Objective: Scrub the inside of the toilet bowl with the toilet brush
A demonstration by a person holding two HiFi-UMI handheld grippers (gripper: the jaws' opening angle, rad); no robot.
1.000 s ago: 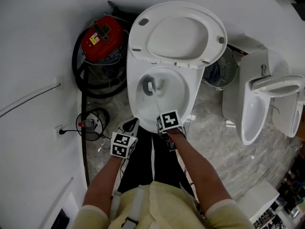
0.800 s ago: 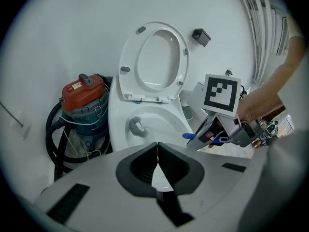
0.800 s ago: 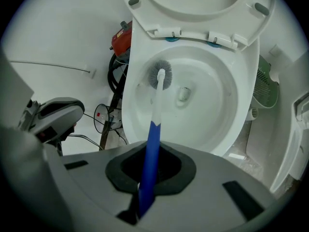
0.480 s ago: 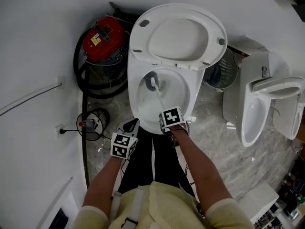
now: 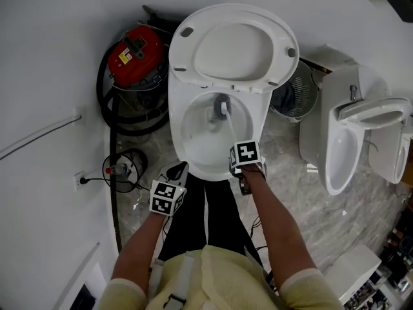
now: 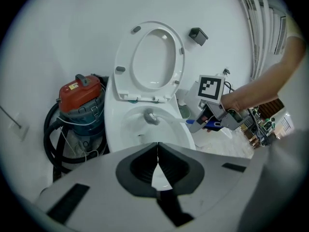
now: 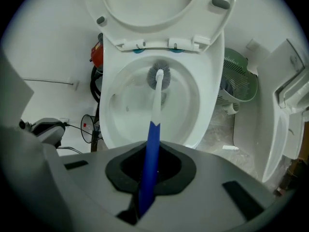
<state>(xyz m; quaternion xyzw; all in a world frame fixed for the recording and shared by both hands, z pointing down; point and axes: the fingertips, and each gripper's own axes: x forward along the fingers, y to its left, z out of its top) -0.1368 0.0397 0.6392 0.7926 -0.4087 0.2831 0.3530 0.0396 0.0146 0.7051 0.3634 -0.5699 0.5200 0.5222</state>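
A small room with white walls and a grey marbled floor; a white toilet stands in the middle of the head view.

The right tool is closed on the toilet brush. Its two dark pads grip the blue lower part of the handle, which runs straight up between them. Above the blue part the handle is white, and it reaches forward over the front rim into the toilet bowl. The grey bristle head is inside the bowl, at the back, just below the hinges of the seat. If the bristles press on the porcelain or only come near it, I cannot tell. The seat and lid stand raised behind the bowl.

The left tool has its jaws together, the pads meeting at the tips, with nothing between them. It is held low at the person's left, near the front left of the bowl but apart from it.

To the left of the toilet a red vacuum cleaner stands against the wall with its black hose looped around it. To the right there is a green round grille, and further right more white sanitary fixtures.
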